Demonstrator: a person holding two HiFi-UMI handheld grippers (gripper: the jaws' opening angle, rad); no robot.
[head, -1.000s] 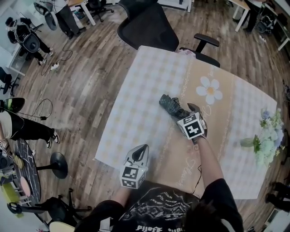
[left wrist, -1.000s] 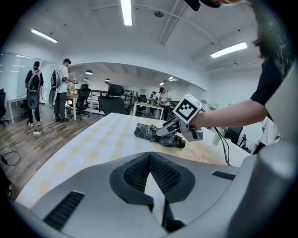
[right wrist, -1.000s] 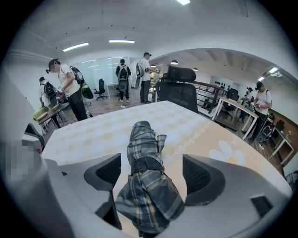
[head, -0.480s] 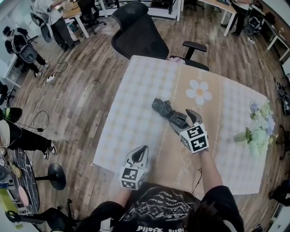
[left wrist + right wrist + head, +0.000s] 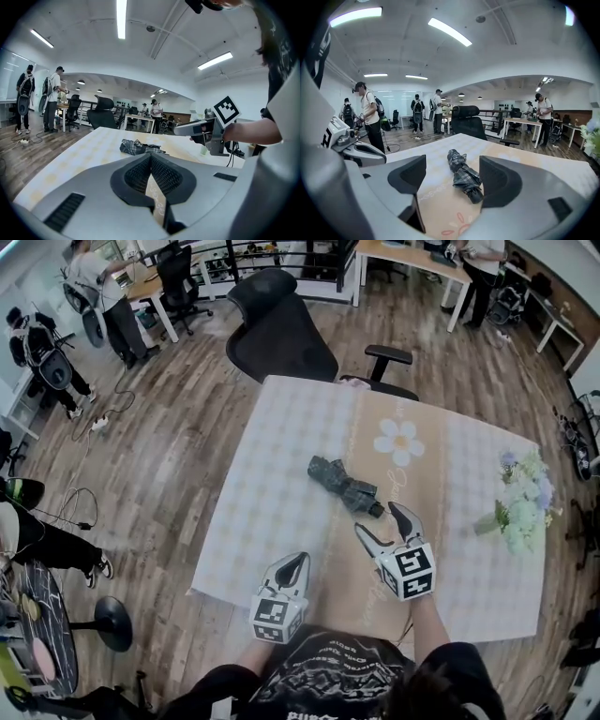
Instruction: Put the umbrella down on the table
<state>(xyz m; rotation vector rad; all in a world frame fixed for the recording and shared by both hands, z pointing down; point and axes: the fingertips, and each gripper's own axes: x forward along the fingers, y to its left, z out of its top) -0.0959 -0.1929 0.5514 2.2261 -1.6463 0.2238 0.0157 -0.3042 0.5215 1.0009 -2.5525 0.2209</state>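
Since the table [image 5: 281, 456], under its checked and floral cloth, already carries the umbrella, the task reads as basically done. Office chair [image 5: 281, 329] stands at the far edge, not involved.

Umbrella [image 5: 343, 486]: folded, dark plaid, lying flat near the middle of the table. Its whole length rests on the cloth, the handle end points toward the person, and nothing grips it.

Right gripper [image 5: 377, 518]: near the handle end but clear of it, held above the cloth. Jaws stand wide apart and have just been closing a little, with nothing clamped. Its own view shows the umbrella through the gap, farther ahead on the table, with neither pad touching it.

Left gripper [image 5: 296, 561]: at the near table edge, well apart from the umbrella. Jaws are together and empty, with only cloth showing past the tips.

Judgement: placing and release look complete. What is left, at most, is clearing the hands away. The umbrella seems settled: not at an edge, not propped on anything, no sign it needs adjusting.
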